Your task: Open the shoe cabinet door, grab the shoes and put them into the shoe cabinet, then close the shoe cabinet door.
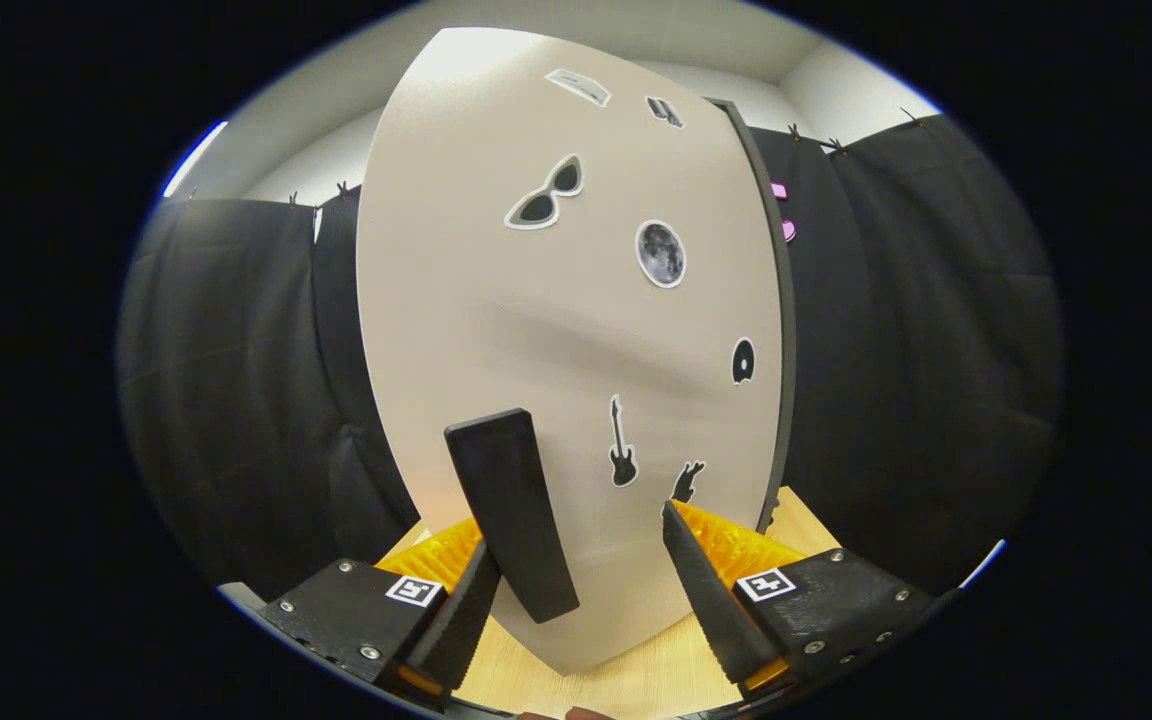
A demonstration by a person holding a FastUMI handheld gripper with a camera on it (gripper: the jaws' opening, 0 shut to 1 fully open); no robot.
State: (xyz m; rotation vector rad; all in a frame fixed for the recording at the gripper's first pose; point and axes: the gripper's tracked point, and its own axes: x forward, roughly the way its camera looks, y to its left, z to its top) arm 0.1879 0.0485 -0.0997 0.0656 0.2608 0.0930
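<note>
Hand-held gripper facing shoe cabinet door, fingers spread wide, grasping nothing; black door handle sitting between them, nearer left finger. Door looking shut, standing on wooden surface. Opening, shoe loading, closing seemingly all remaining.

The handle on the cabinet door sits between the spread tongs.
</note>
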